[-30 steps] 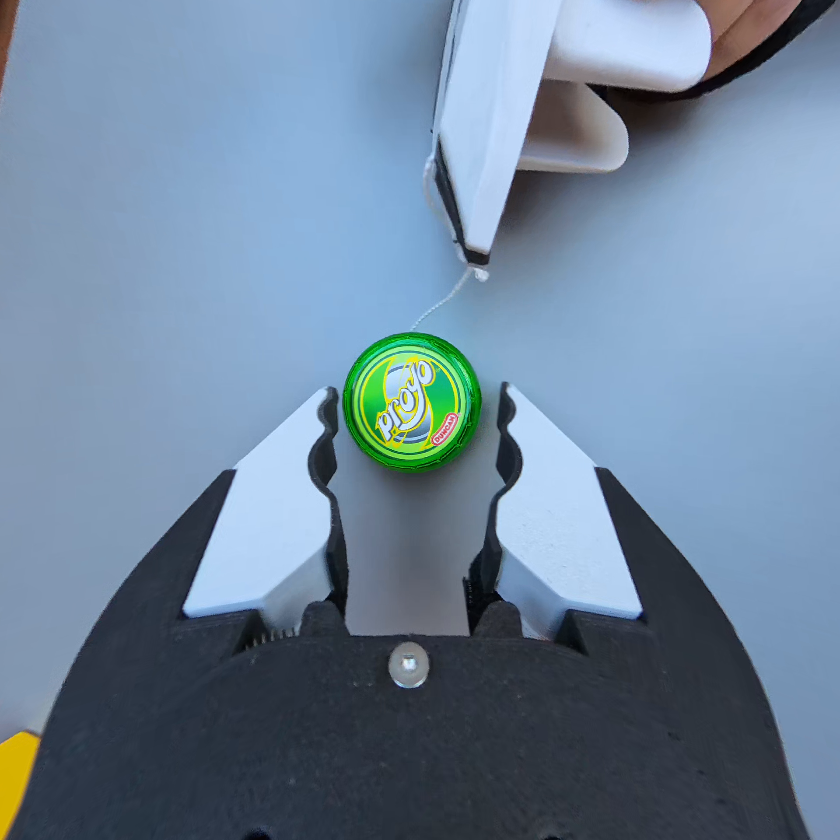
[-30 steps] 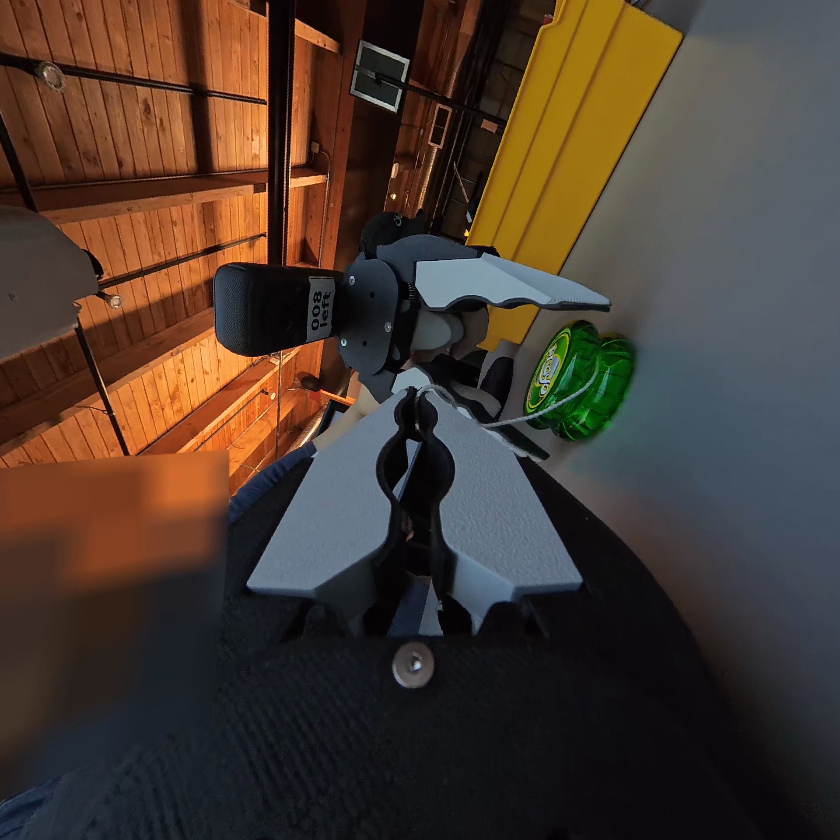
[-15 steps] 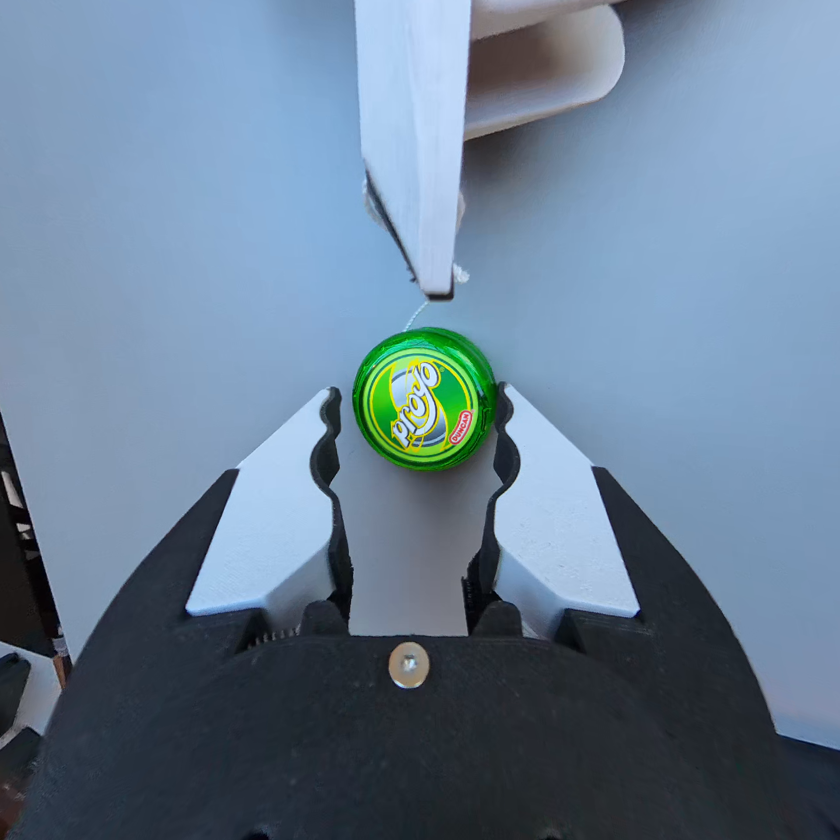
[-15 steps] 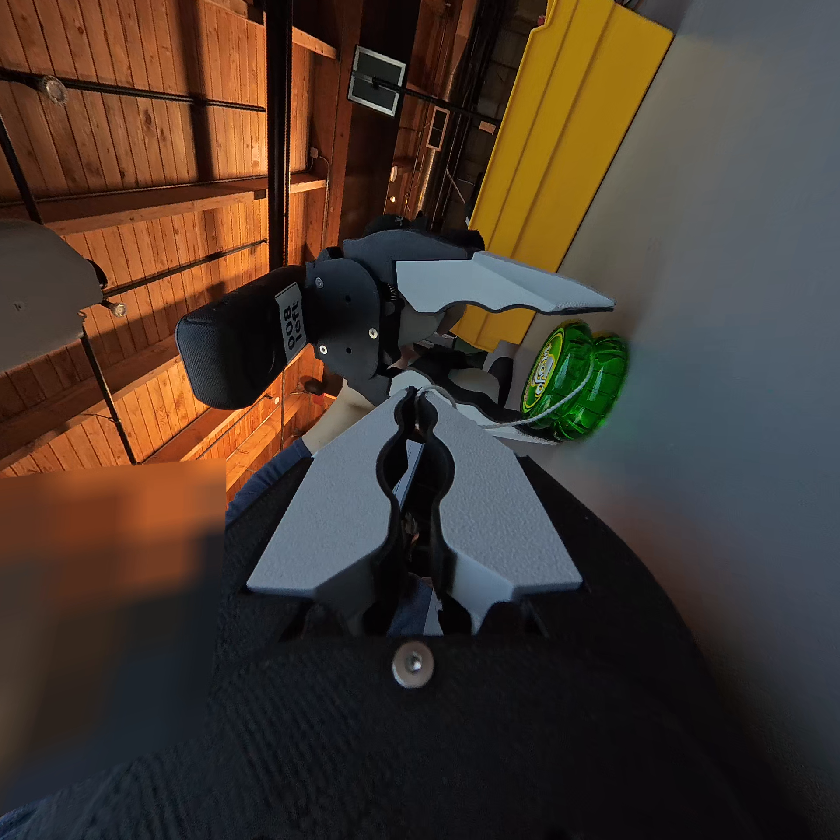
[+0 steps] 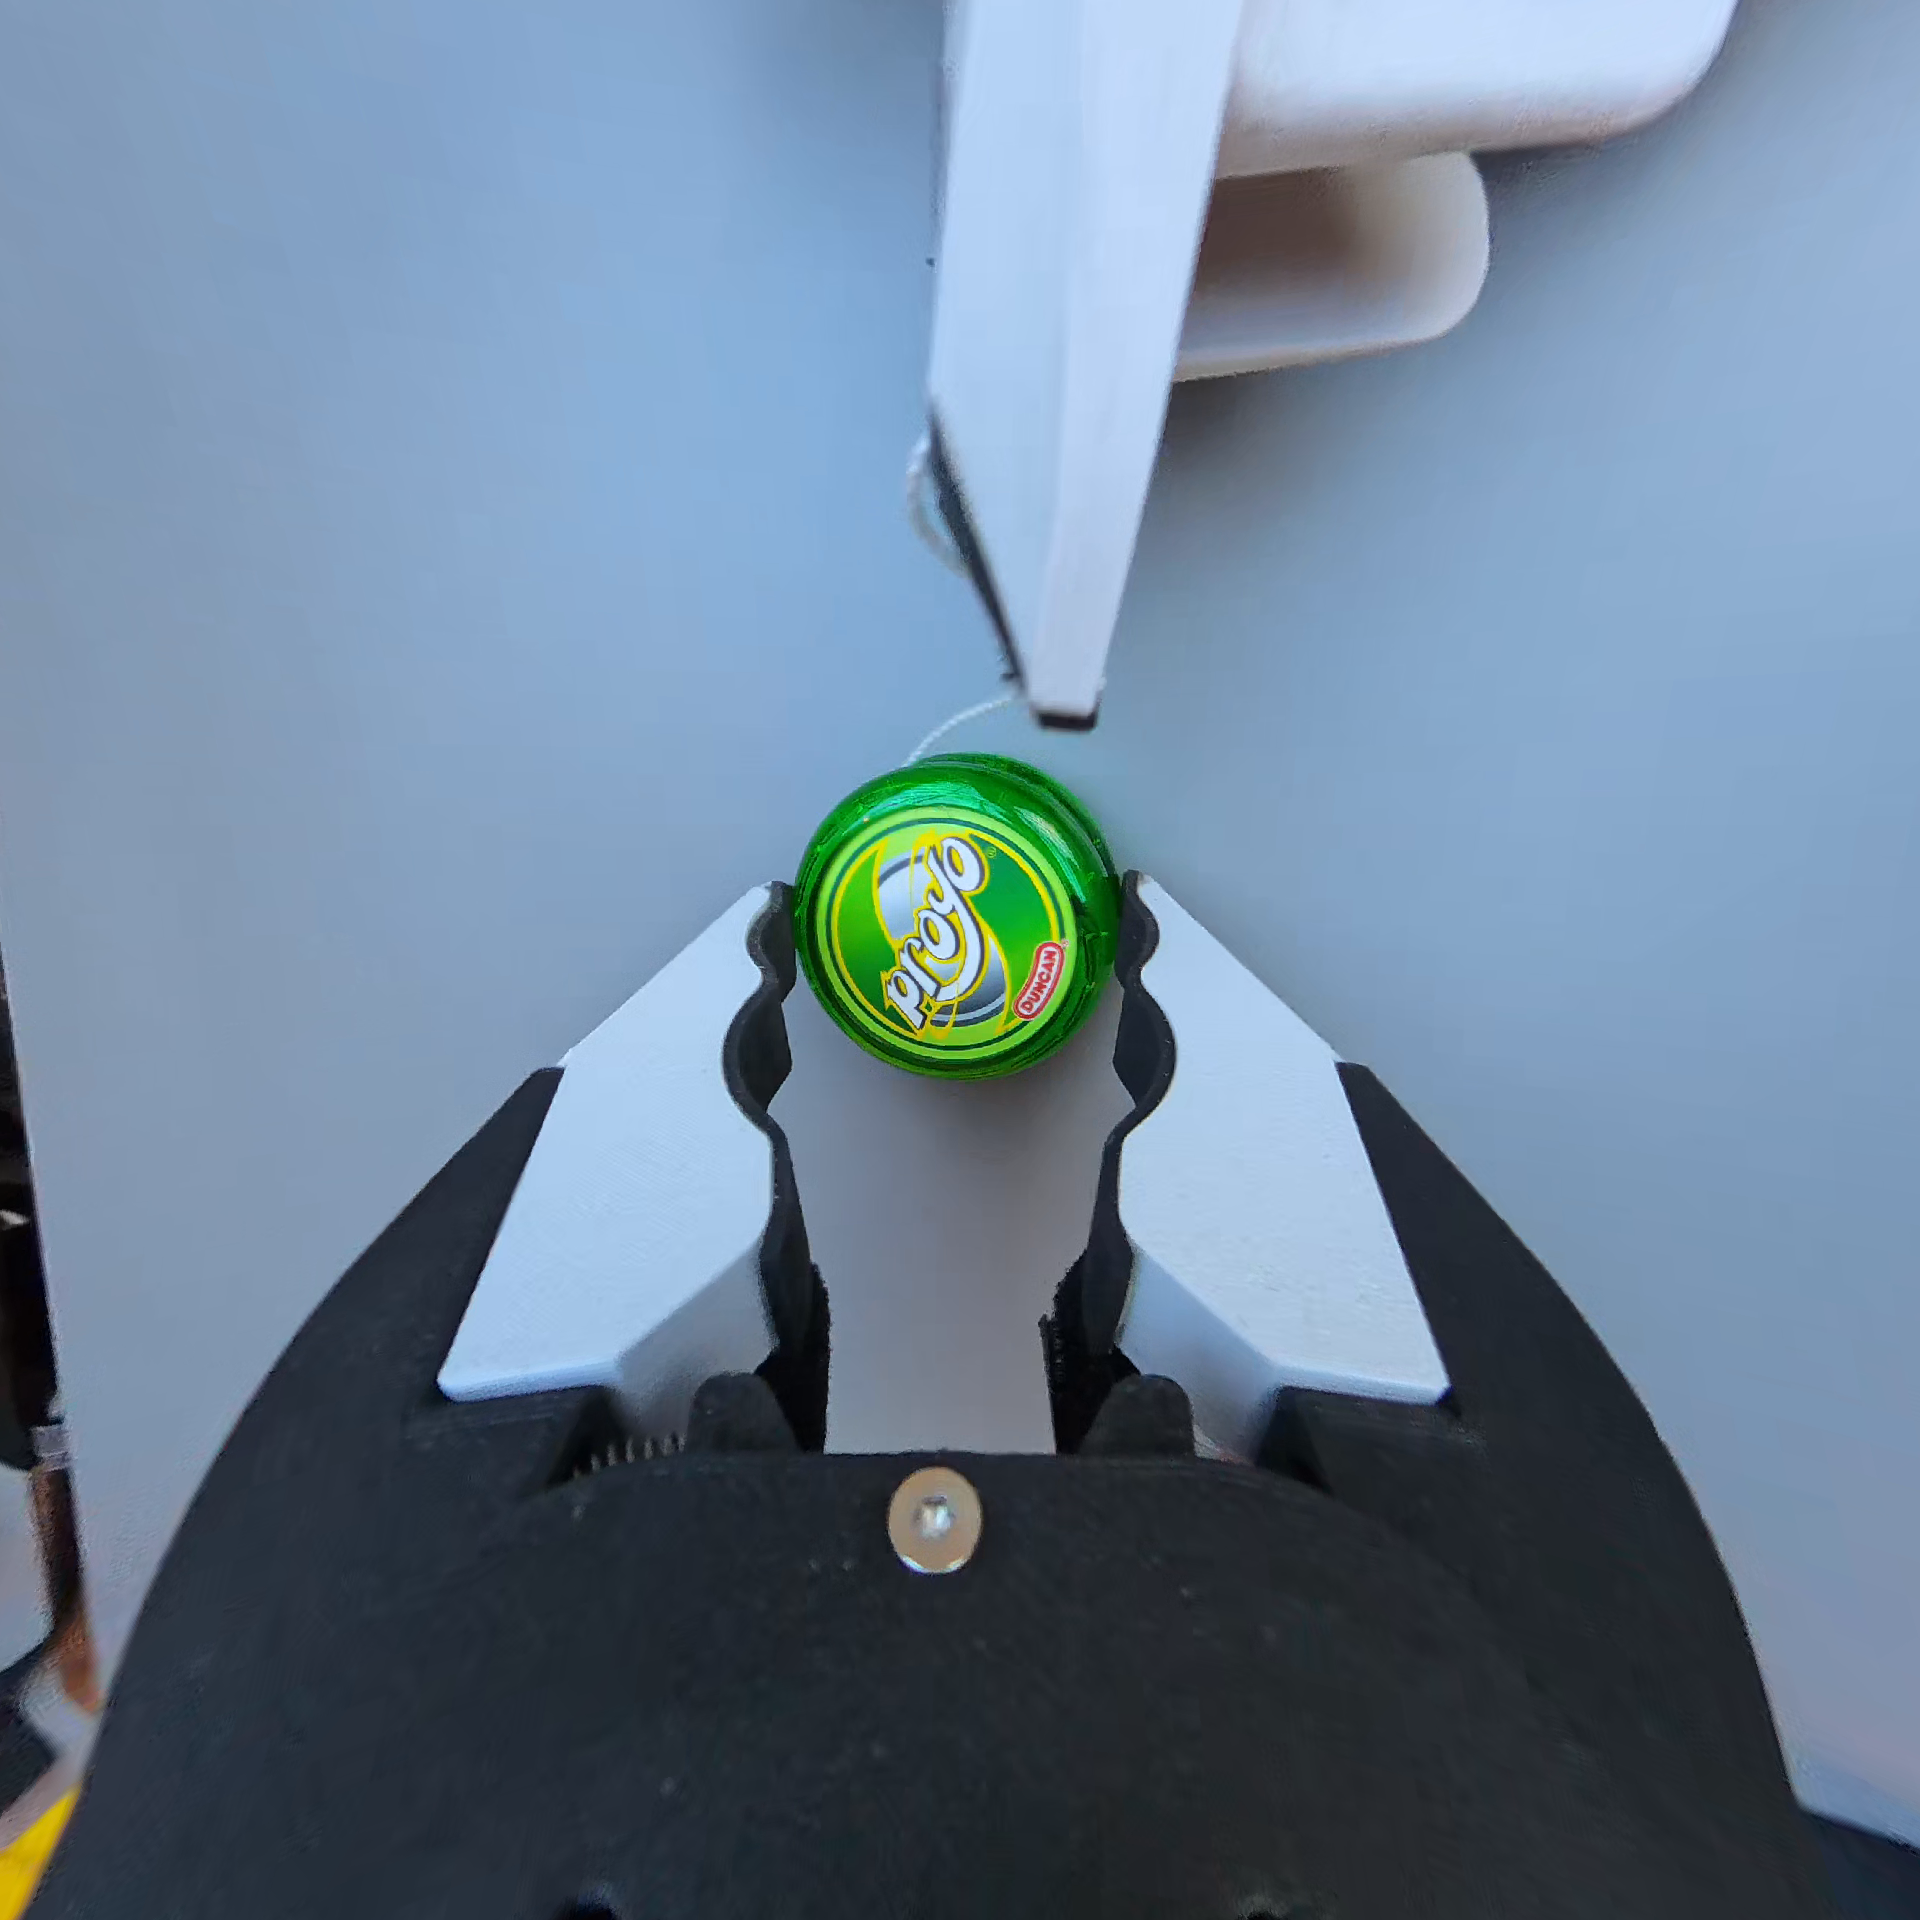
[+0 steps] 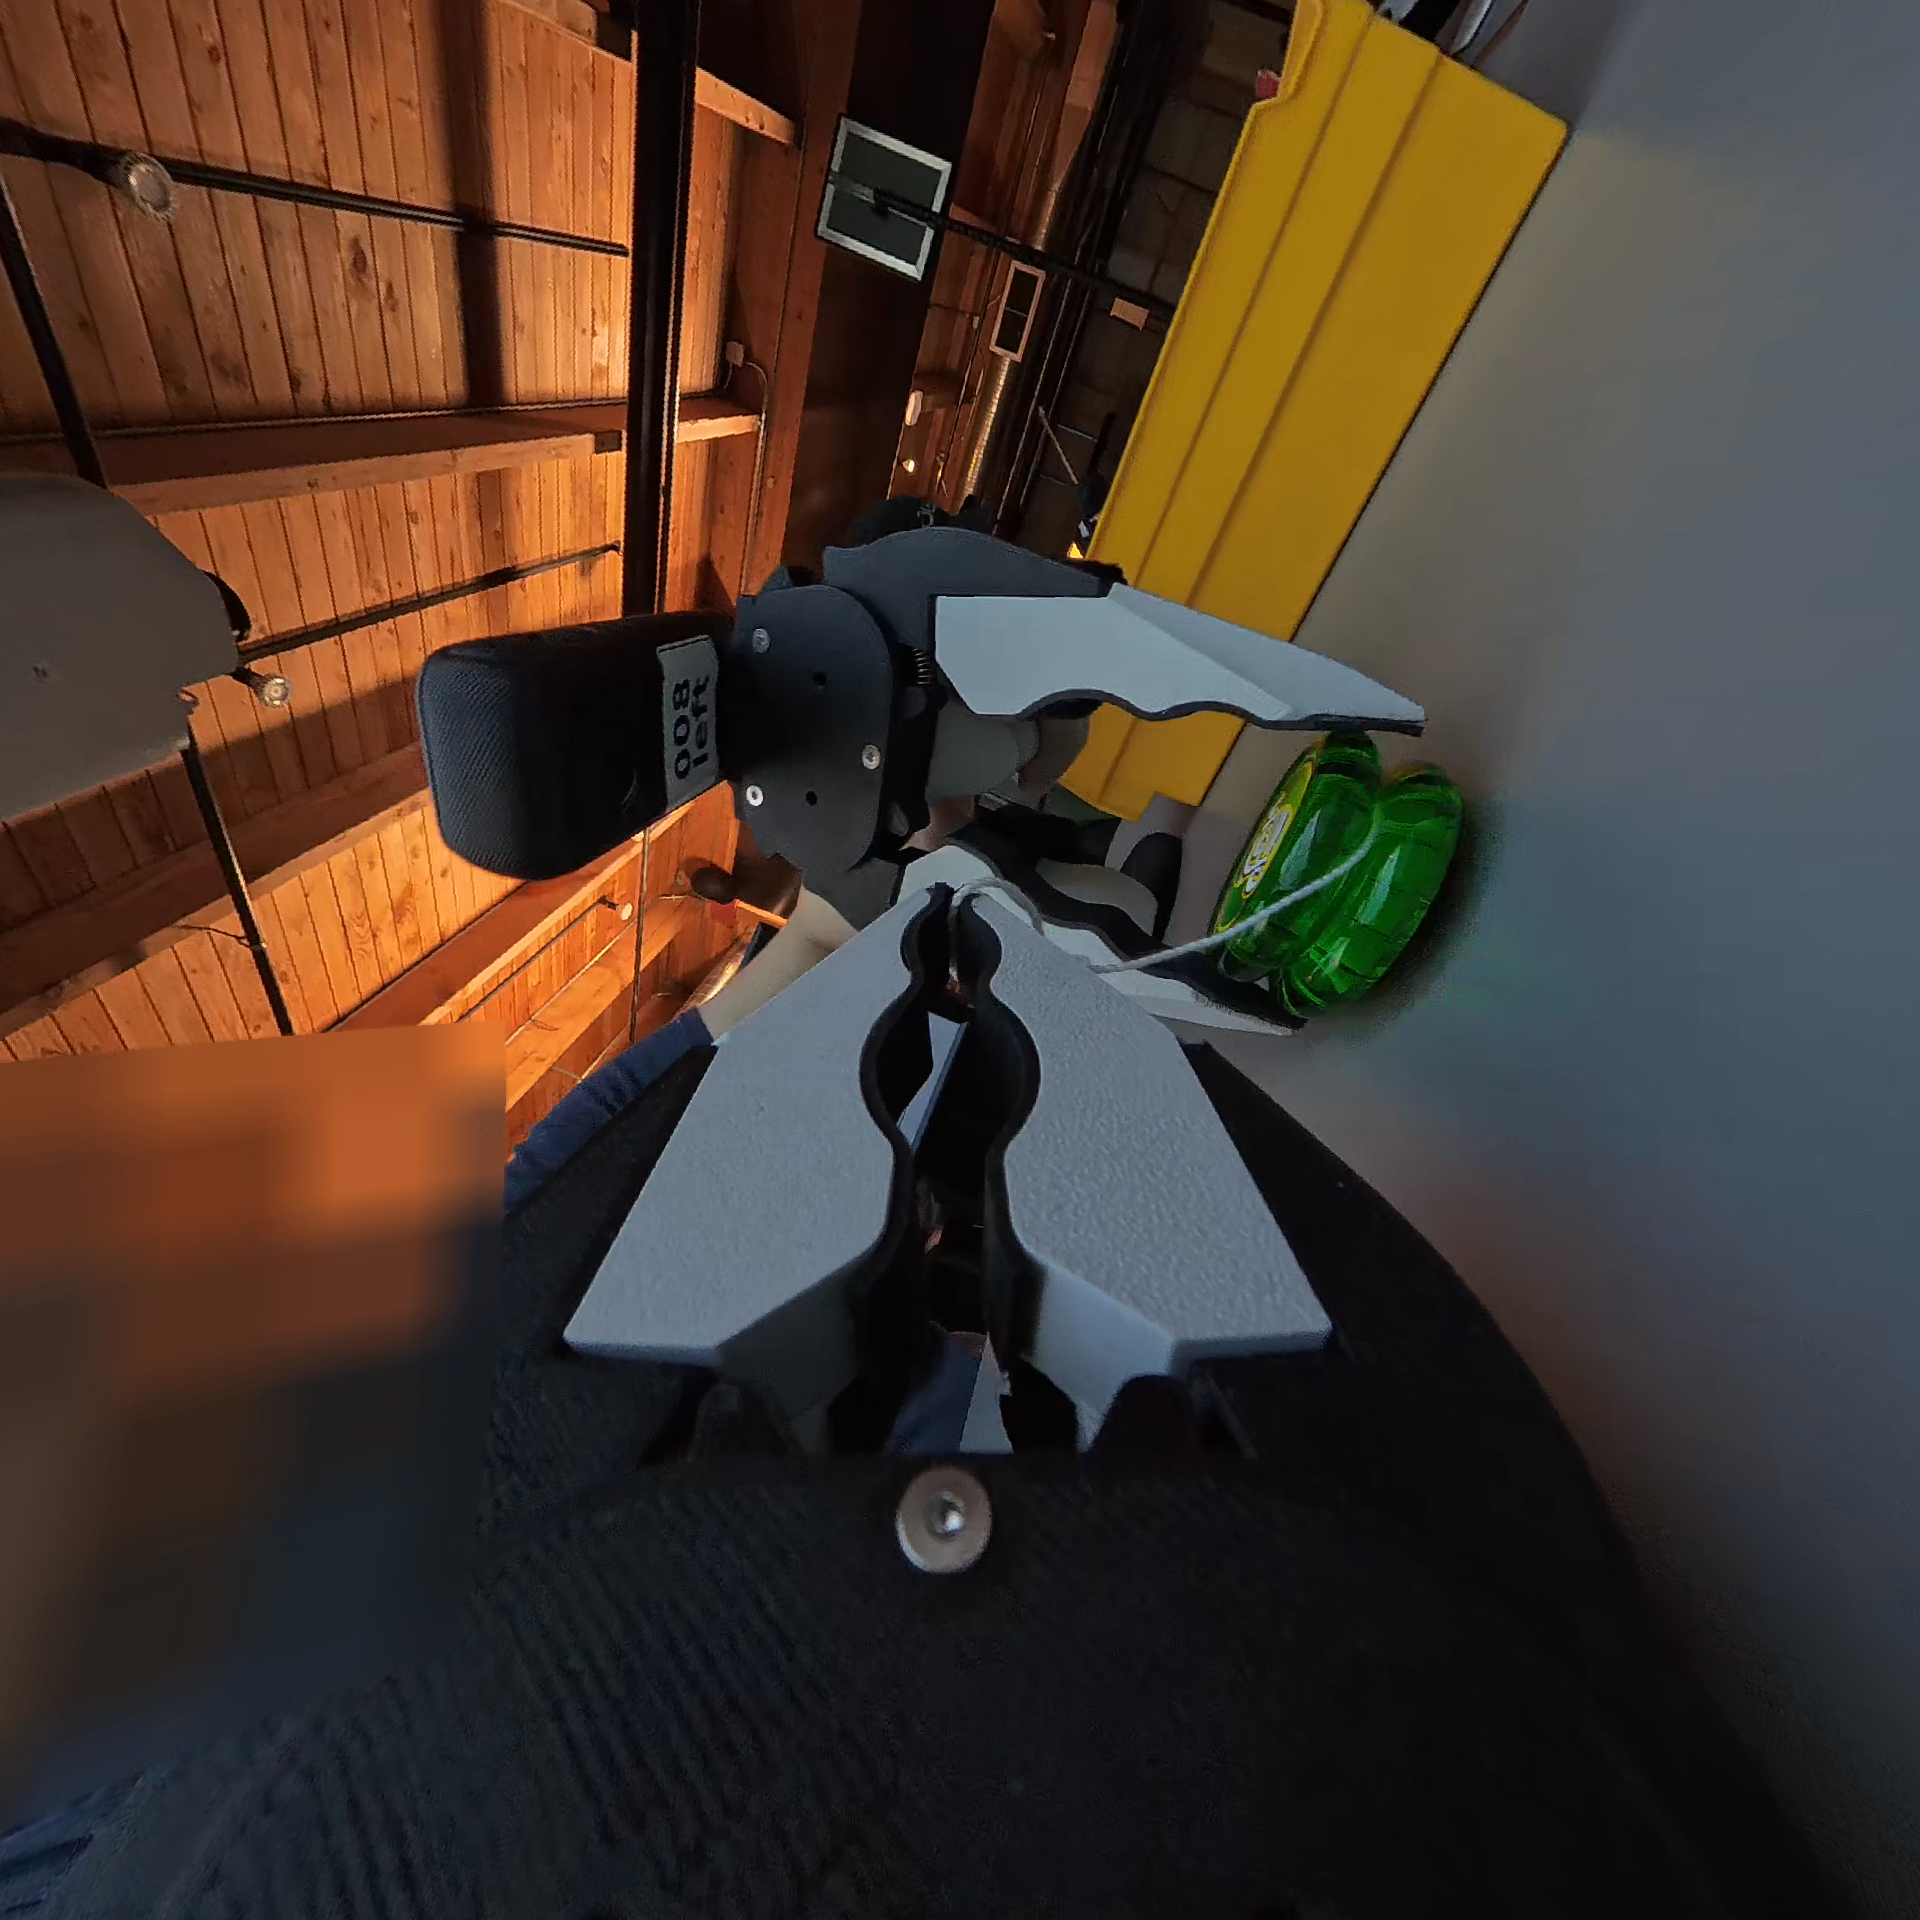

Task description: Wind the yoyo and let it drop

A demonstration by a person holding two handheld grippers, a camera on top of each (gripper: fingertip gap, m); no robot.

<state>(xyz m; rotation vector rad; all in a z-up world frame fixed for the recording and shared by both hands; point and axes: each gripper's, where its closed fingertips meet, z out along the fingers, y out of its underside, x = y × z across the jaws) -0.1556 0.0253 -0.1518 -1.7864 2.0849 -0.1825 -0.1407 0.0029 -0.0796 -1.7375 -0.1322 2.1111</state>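
Note:
The green yoyo (image 5: 958, 914) lies flat on the grey table (image 5: 416, 520), label side up. My left gripper (image 5: 956, 896) has its jaws around the yoyo, with both pads touching its rim. The right wrist view shows the yoyo (image 6: 1351, 883) edge-on between the left gripper's fingers (image 6: 1195, 675). My right gripper (image 6: 951, 899) is shut on the end of the white string (image 6: 1174, 951), which runs a short way into the yoyo's groove. In the left wrist view the right gripper (image 5: 1060, 707) hangs tip-down just beyond the yoyo, with the string (image 5: 956, 722) between them.
A yellow bin (image 6: 1299, 364) stands at the table's far edge behind the left gripper. The table's left edge (image 5: 16, 935) runs close to the left gripper. A person's sleeve (image 6: 613, 1091) shows behind the right gripper's fingers. Wooden ceiling beams fill the background. The tips of one gripper are about 8 cm away from the tips of the other.
My left gripper has moved forward around the yoyo and its jaws have narrowed onto the rim. The right gripper has shifted sideways above the yoyo, still holding the string.

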